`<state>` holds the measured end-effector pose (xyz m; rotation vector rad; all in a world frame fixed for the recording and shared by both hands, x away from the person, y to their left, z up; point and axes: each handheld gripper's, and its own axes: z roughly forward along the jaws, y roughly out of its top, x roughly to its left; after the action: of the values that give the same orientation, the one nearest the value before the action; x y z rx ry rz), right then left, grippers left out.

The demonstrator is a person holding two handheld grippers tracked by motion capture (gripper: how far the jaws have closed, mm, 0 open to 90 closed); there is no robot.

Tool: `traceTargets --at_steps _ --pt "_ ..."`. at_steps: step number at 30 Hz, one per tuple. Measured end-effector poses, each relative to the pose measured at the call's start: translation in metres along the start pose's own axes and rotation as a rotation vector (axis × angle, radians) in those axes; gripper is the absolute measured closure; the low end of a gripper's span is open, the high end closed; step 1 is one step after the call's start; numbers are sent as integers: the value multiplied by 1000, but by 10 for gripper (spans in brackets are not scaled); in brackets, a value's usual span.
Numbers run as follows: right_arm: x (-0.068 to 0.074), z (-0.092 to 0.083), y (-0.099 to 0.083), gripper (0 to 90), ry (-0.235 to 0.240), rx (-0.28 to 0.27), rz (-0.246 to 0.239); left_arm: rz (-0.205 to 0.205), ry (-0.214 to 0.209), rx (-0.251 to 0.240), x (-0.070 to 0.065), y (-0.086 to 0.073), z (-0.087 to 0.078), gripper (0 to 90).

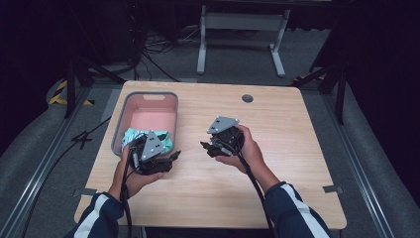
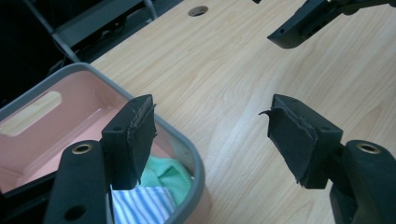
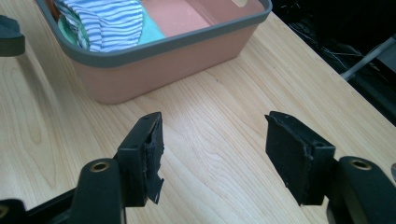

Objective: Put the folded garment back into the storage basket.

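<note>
A pink bin with a grey rim [image 1: 151,93] stands at the table's left side. Its near end holds a blue-and-white striped cloth [image 3: 112,21] and a green cloth [image 2: 168,175]. My left gripper [image 1: 173,155] hovers at the bin's near right corner, open, with nothing between its pads [image 2: 210,126]. My right gripper [image 1: 205,146] is over the middle of the table, pointing left toward the bin. It is open and empty, with bare wood under its jaws [image 3: 215,135]. The two grippers face each other a short gap apart.
The wooden table [image 1: 277,148] has a round cable hole [image 1: 247,98] near its far edge. A grey metal stand [image 1: 242,22] and loose cables lie on the floor beyond the table. Cables trail from both grippers toward the person's striped sleeves.
</note>
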<state>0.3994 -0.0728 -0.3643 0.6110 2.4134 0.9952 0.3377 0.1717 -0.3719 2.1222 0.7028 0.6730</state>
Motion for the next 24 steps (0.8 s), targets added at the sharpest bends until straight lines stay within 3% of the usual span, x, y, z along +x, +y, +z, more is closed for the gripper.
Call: traceTargets --at_steps 7,24 --pt "-3 -9 -14 368 -13 19 -7 49 1 34 -15 2 10 306" --pt "-10 -22 -48 359 -51 67 -7 142 -63 88 -43 1 31 258"
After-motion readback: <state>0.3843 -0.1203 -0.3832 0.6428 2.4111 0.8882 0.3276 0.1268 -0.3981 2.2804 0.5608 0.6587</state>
